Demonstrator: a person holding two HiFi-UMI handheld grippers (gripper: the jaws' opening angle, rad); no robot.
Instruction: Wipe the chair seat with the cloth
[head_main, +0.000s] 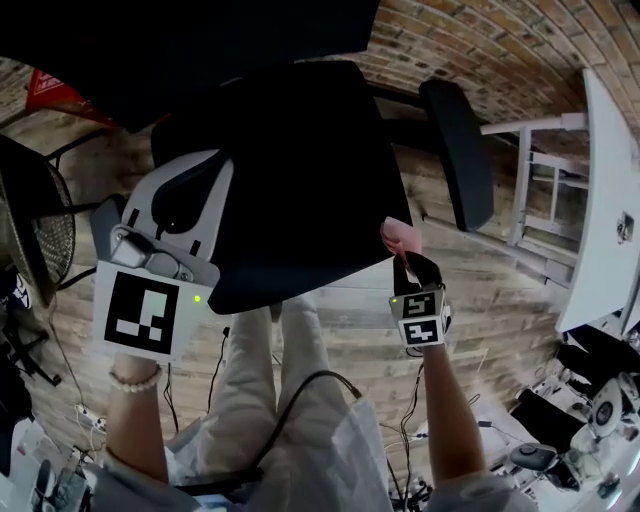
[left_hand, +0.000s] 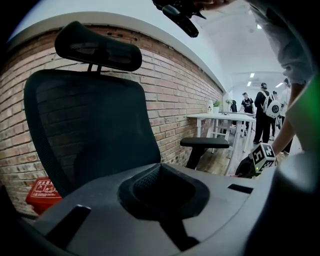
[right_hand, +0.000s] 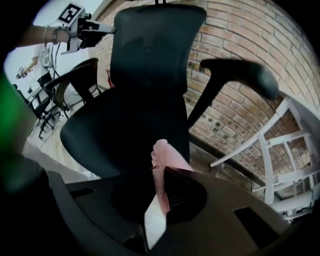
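The black office chair's seat (head_main: 290, 180) fills the middle of the head view, its backrest (left_hand: 85, 125) and headrest standing against a brick wall. A pink cloth (head_main: 400, 236) is pinched in my right gripper (head_main: 405, 255), which is shut on it at the seat's front right corner. In the right gripper view the cloth (right_hand: 162, 155) sticks up between the jaws of the right gripper (right_hand: 162, 175), just short of the seat (right_hand: 125, 130). My left gripper (head_main: 190, 200) hovers over the seat's left side, shut and holding nothing. The left gripper (left_hand: 162, 172) faces the backrest.
The chair's right armrest (head_main: 458, 150) juts out beside the cloth. A white table (head_main: 605, 200) stands at the right, a fan (head_main: 40, 225) at the left, a red object (head_main: 55, 92) by the wall. Cables lie on the wood floor. People stand far off (left_hand: 260, 107).
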